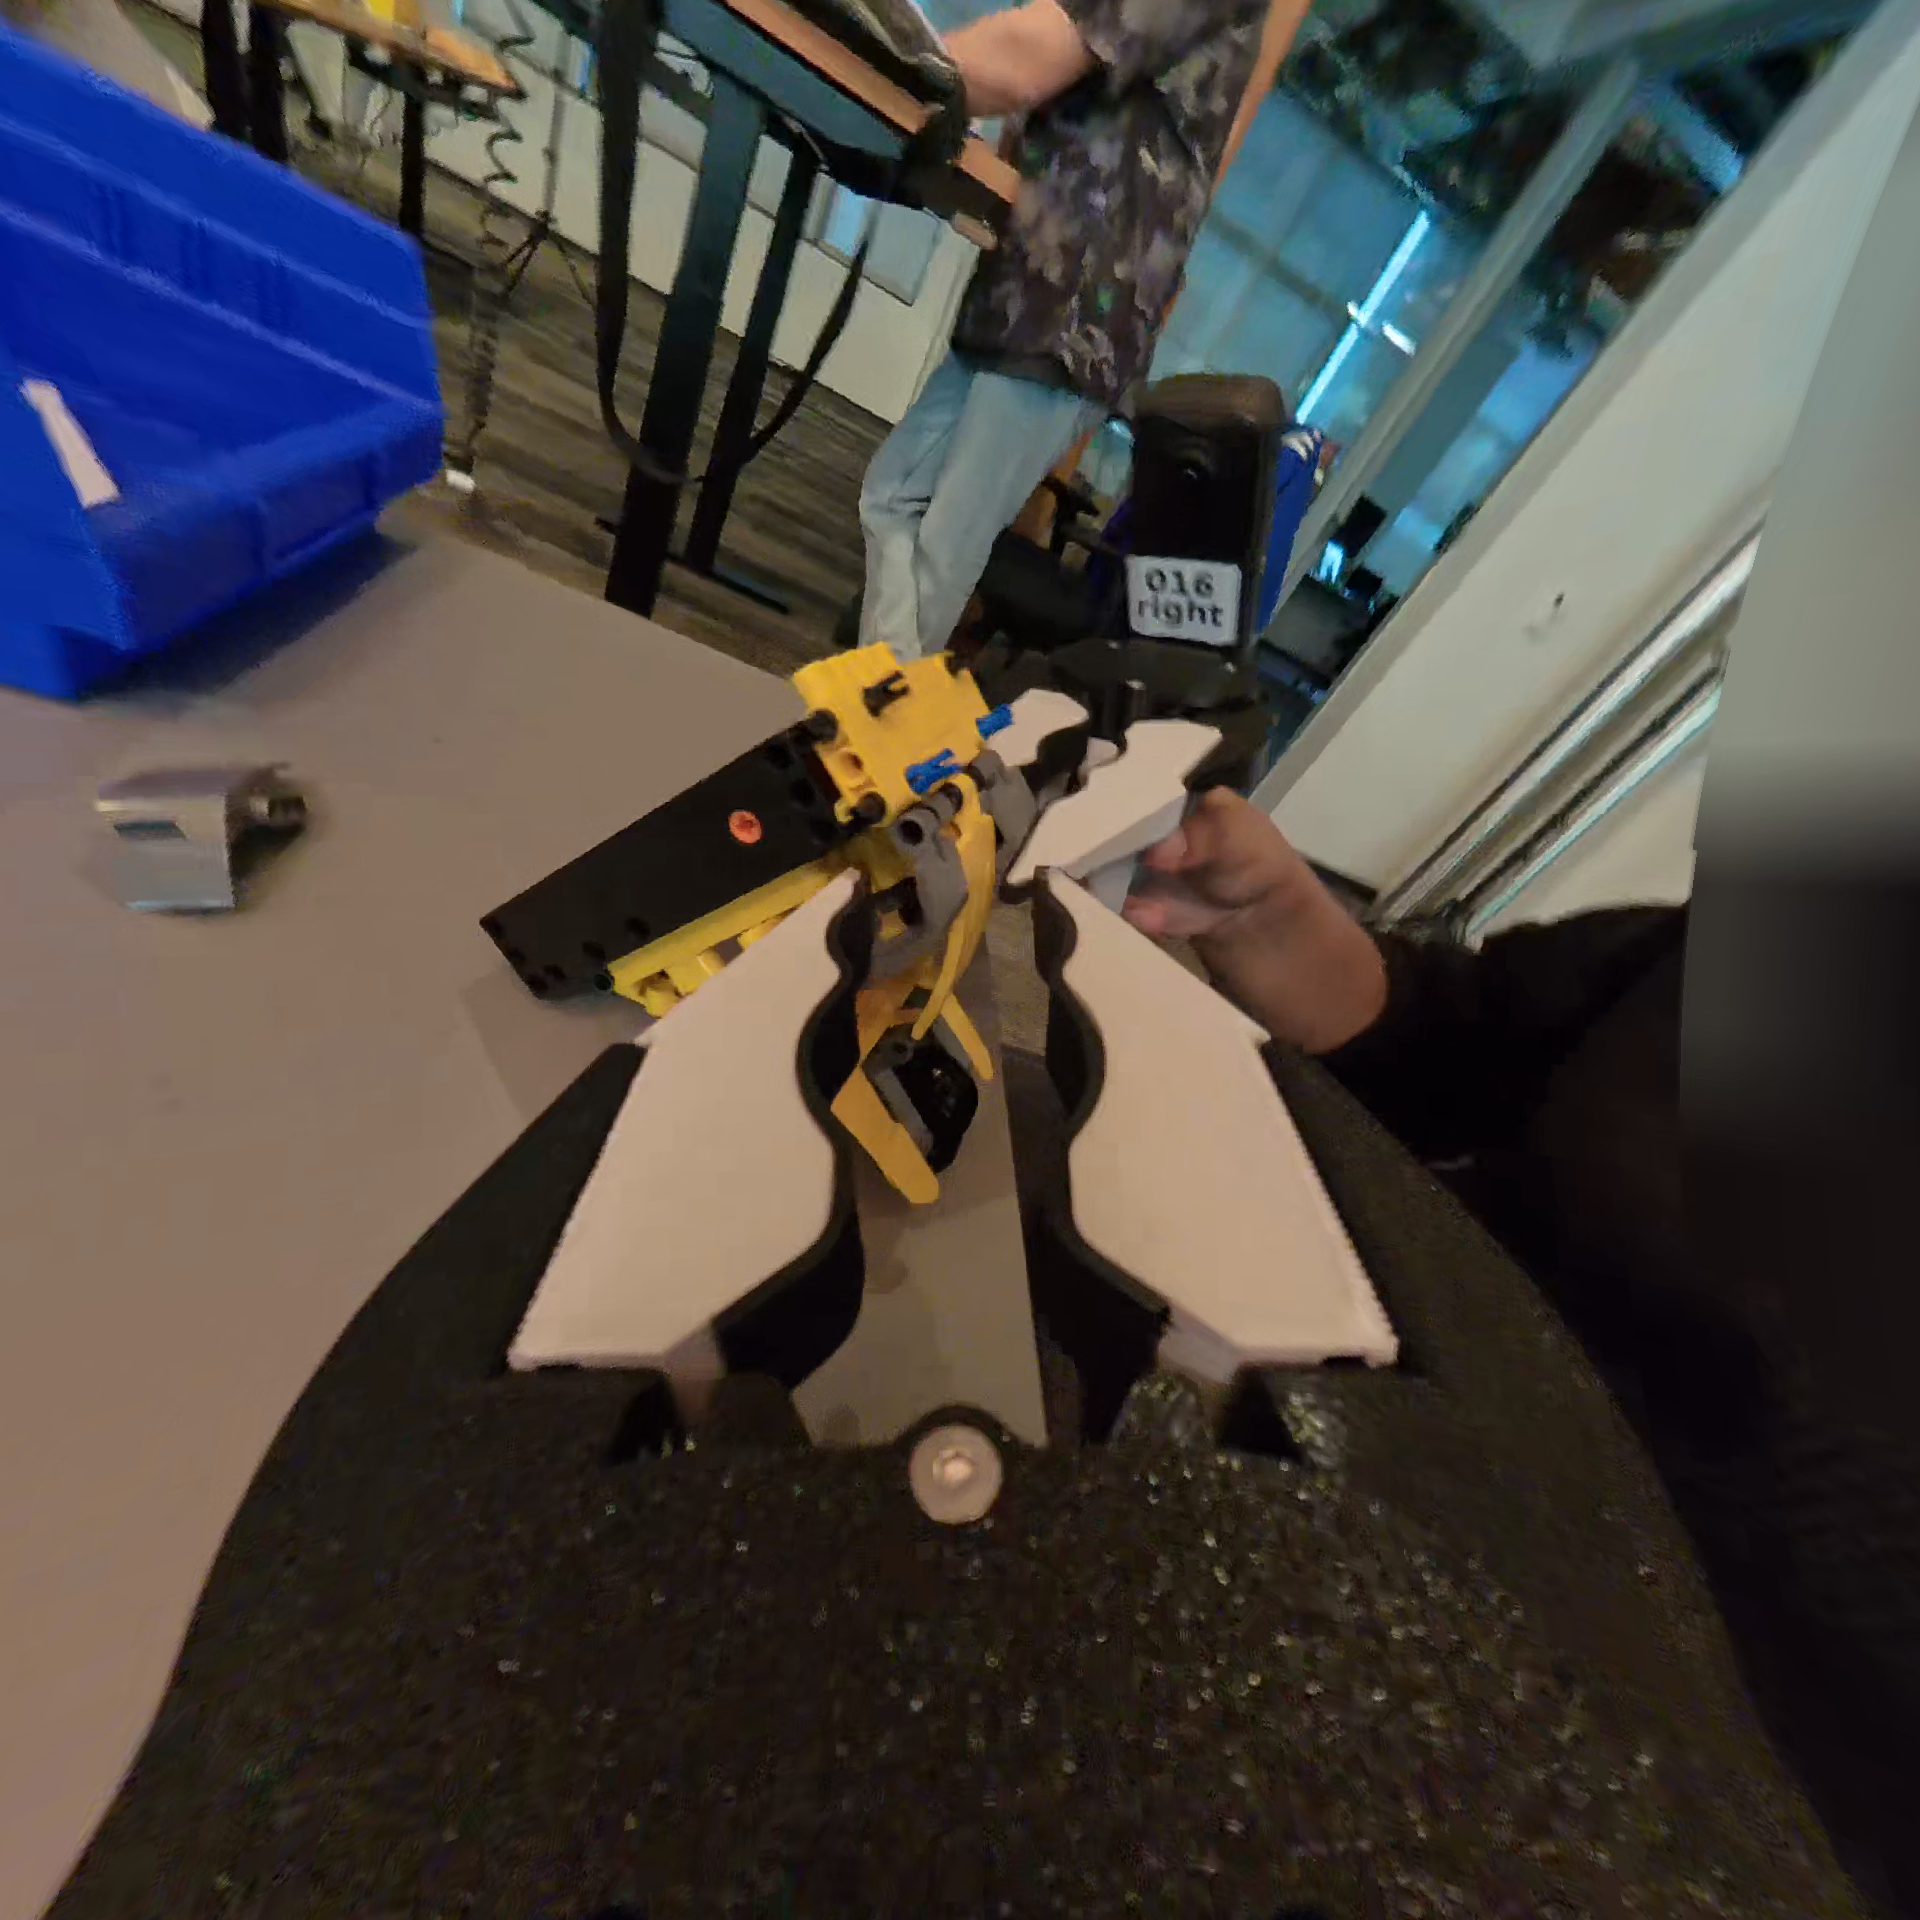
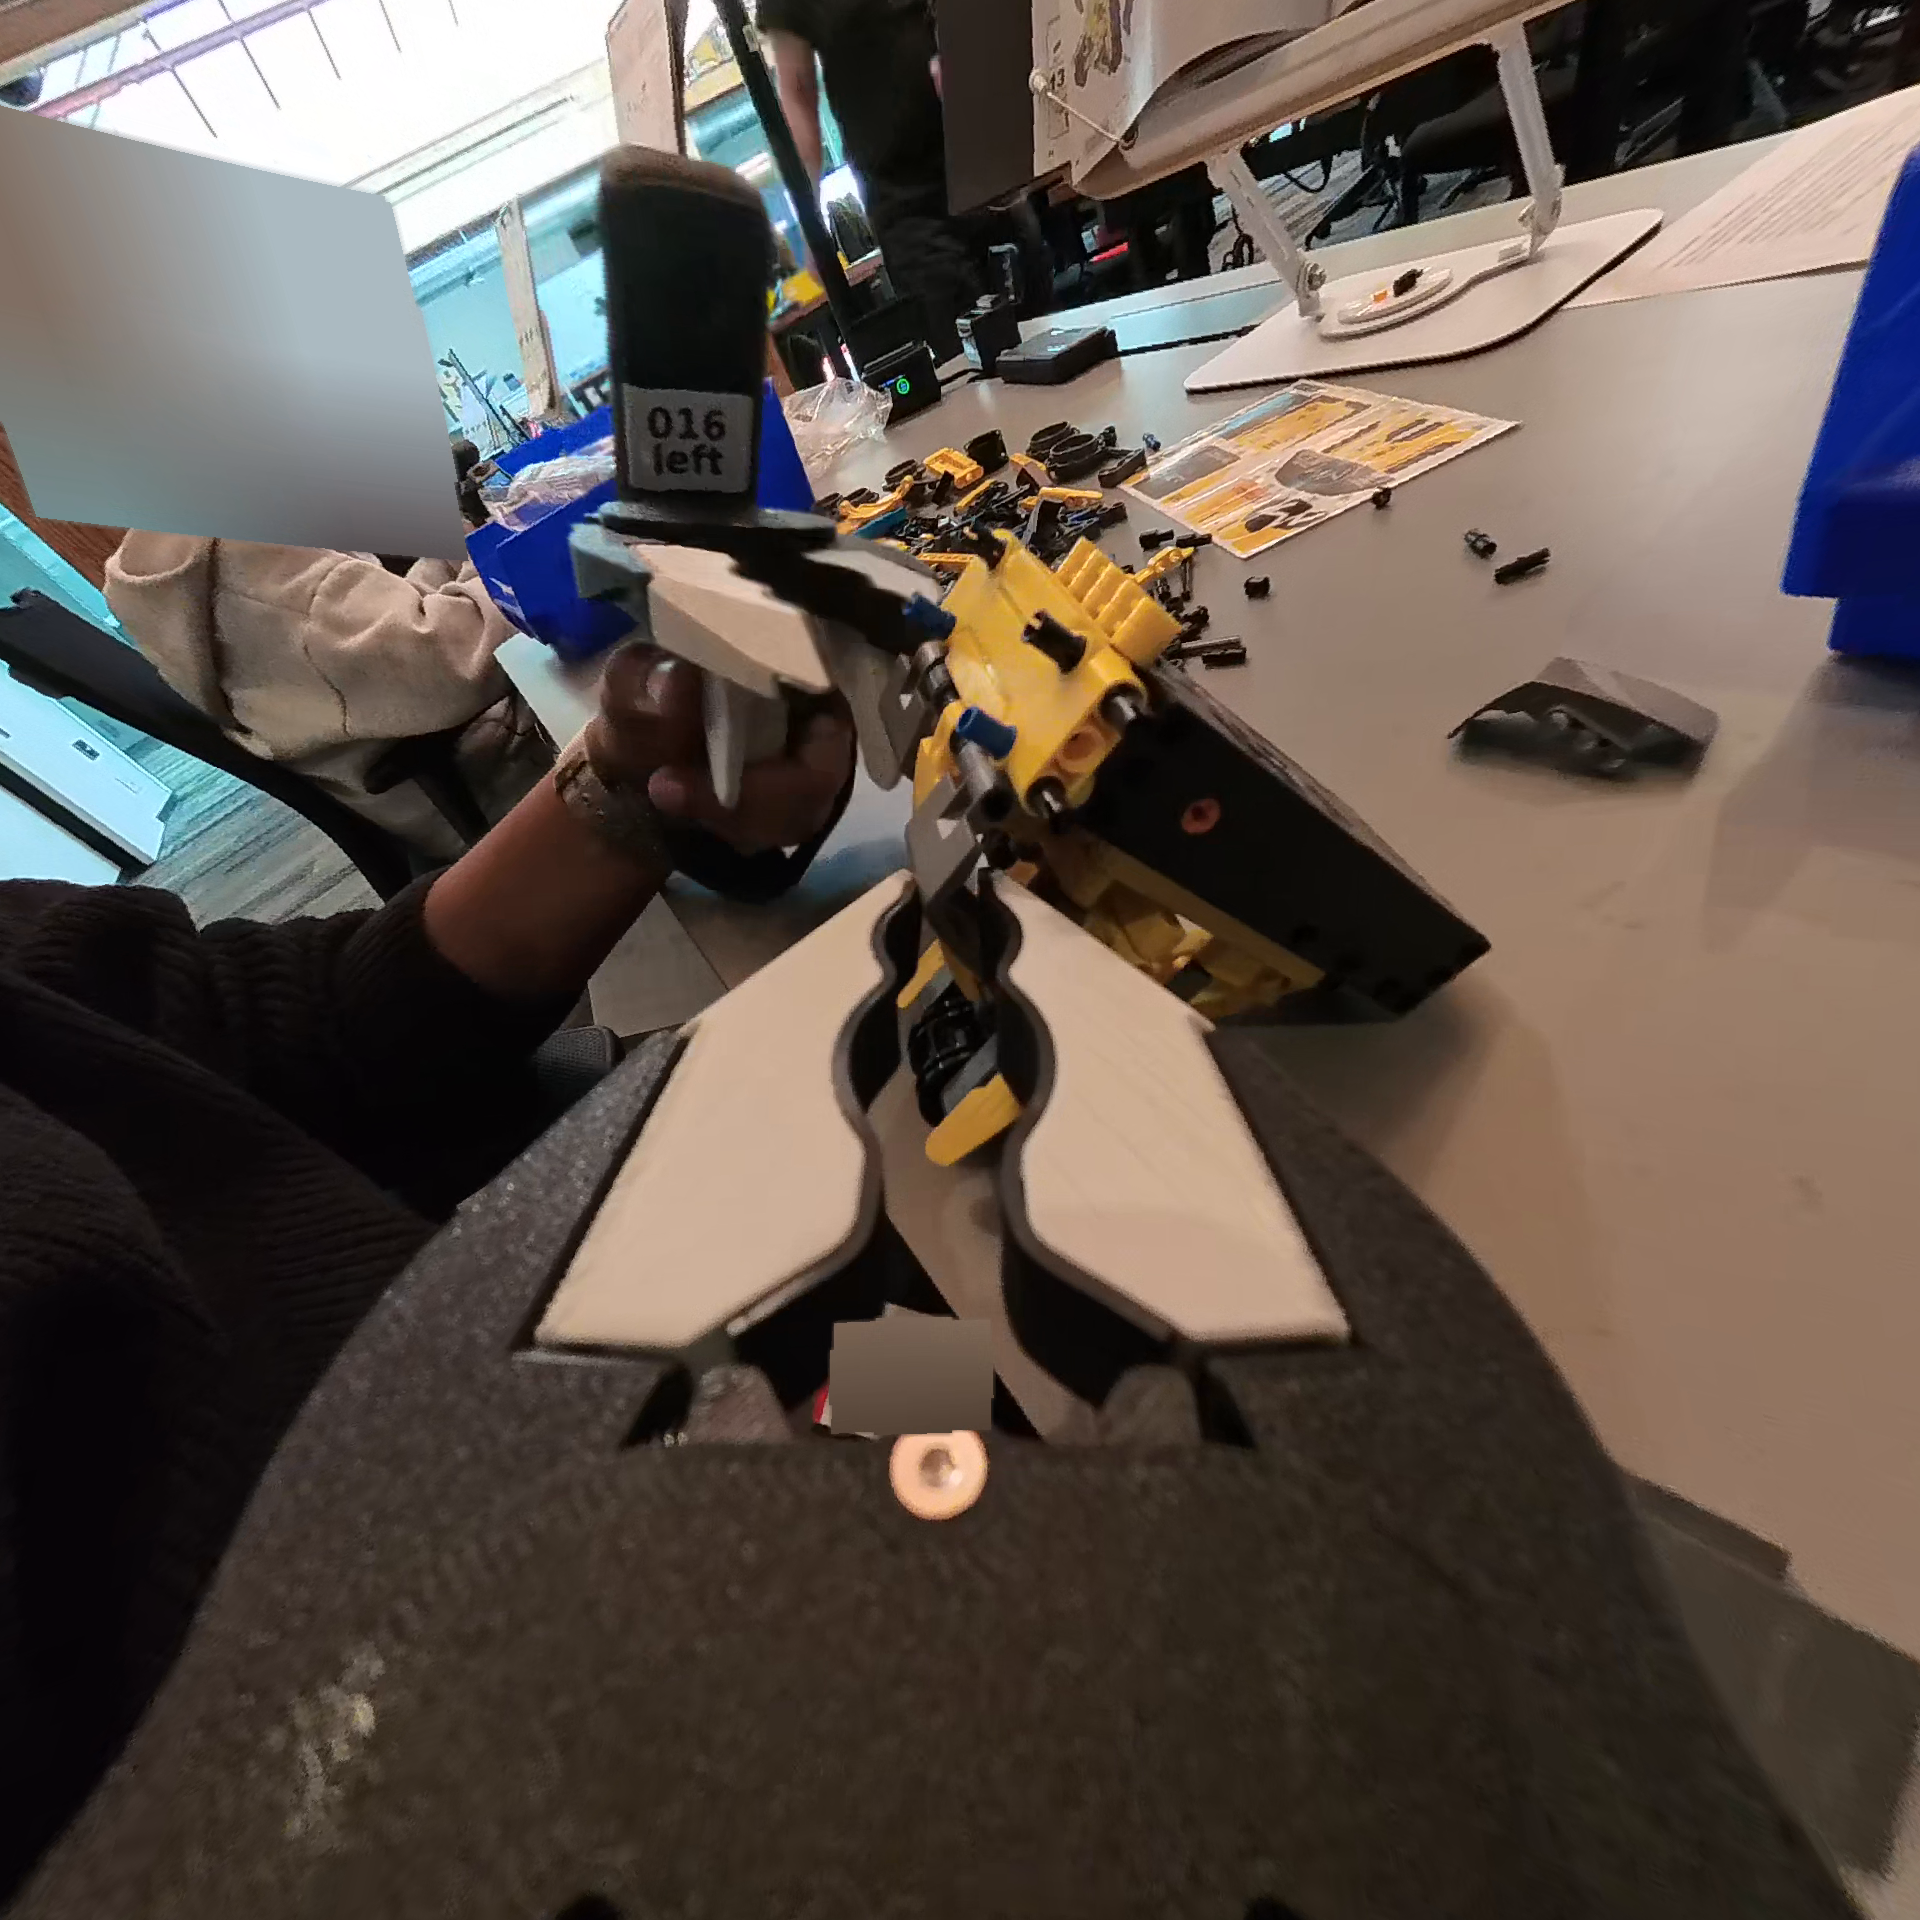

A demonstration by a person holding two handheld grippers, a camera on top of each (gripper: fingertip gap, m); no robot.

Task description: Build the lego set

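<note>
A yellow and black brick-built model (image 1: 894,727) rests tilted, with its black end on the grey table (image 1: 312,1091). My left gripper (image 1: 951,883) is closed around the model's yellow and grey near end, with a thin gap at its right finger. My right gripper (image 2: 958,891) is shut on a grey and yellow part of the same model (image 2: 1049,665). In the left wrist view the right gripper (image 1: 1008,800) meets the model from the far right side, with a hand on its handle. In the right wrist view the left gripper (image 2: 904,665) meets it from the left.
A blue bin (image 1: 208,416) and a silvery folded piece (image 1: 177,842) lie on the left. Loose black and yellow parts (image 2: 1039,488), a printed sheet (image 2: 1320,457), a black curved piece (image 2: 1590,717), another blue bin (image 2: 1860,468) and a white stand (image 2: 1455,270) are behind the model. A person (image 1: 1039,312) stands beyond the table. About 5 centimeters separates my left fingertips from my right. Both grippers' tips are roughly 15 centimeters from the silvery folded piece (image 1: 177,842).
</note>
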